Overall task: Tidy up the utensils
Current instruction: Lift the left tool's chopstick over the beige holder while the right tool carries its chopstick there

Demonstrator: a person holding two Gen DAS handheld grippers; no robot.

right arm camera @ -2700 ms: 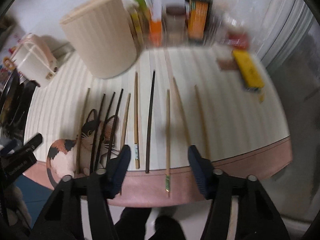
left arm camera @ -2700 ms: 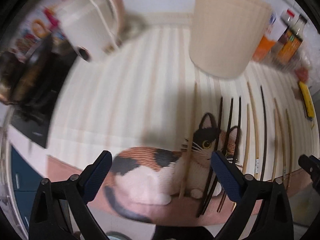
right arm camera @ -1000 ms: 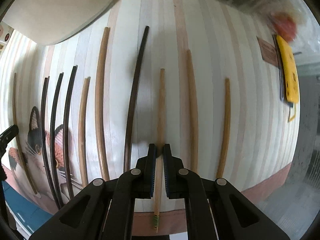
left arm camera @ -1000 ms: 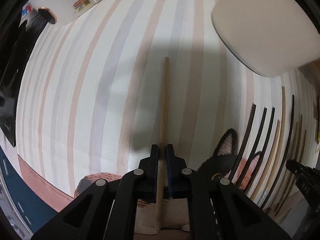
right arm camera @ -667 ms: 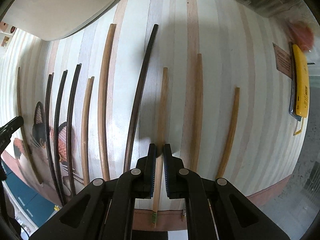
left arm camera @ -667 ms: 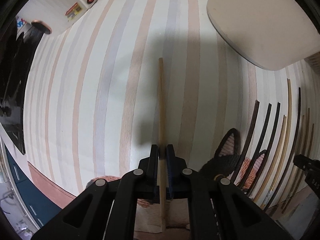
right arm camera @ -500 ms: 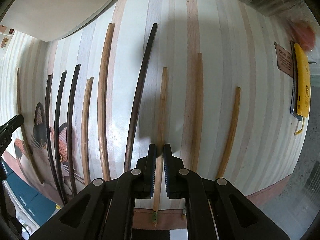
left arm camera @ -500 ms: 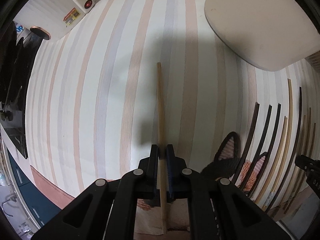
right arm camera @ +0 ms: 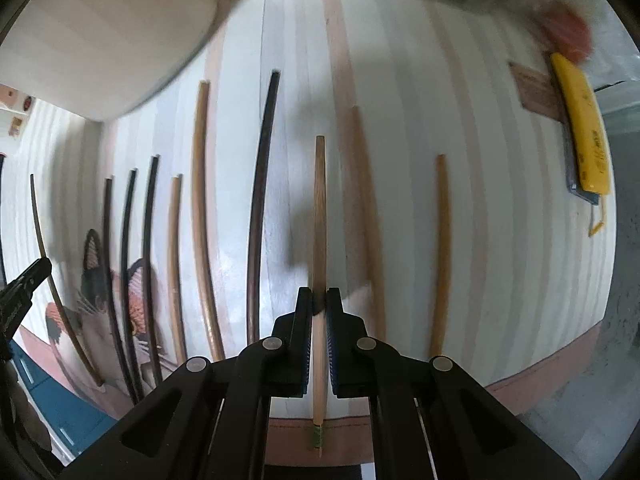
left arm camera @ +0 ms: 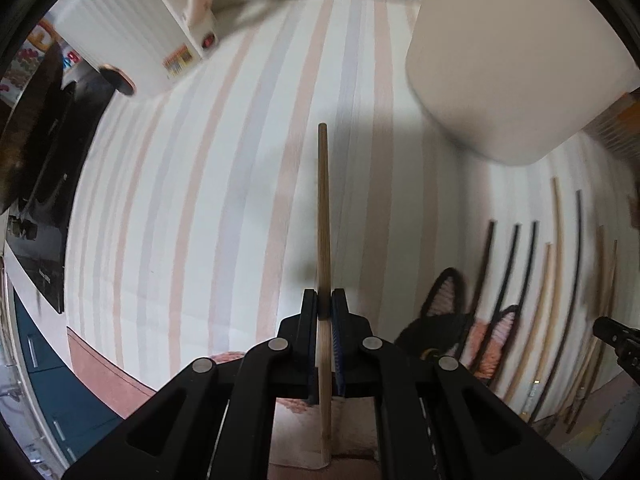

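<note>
Chopstick (left arm camera: 323,216) in each down-pointing tongs (left arm camera: 324,304)

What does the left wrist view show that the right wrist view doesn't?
Only left wrist: the left gripper shut on a plain wooden chopstick, plus a white ribbed appliance. Only right wrist: the right gripper shut on a green-banded wooden chopstick, plus a yellow flat object. Both: the cream ribbed container, striped cat mat, and laid-out chopsticks.

I see a smooth light wooden chopstick (left arm camera: 323,216) and another wooden chopstick with a green-wrapped end (right arm camera: 319,216). The black chopstick (right arm camera: 262,184) looks a bit shiny. The striped table cover (left arm camera: 224,184) looks smooth, and the cream holder (left arm camera: 508,60) looks matt.
</note>
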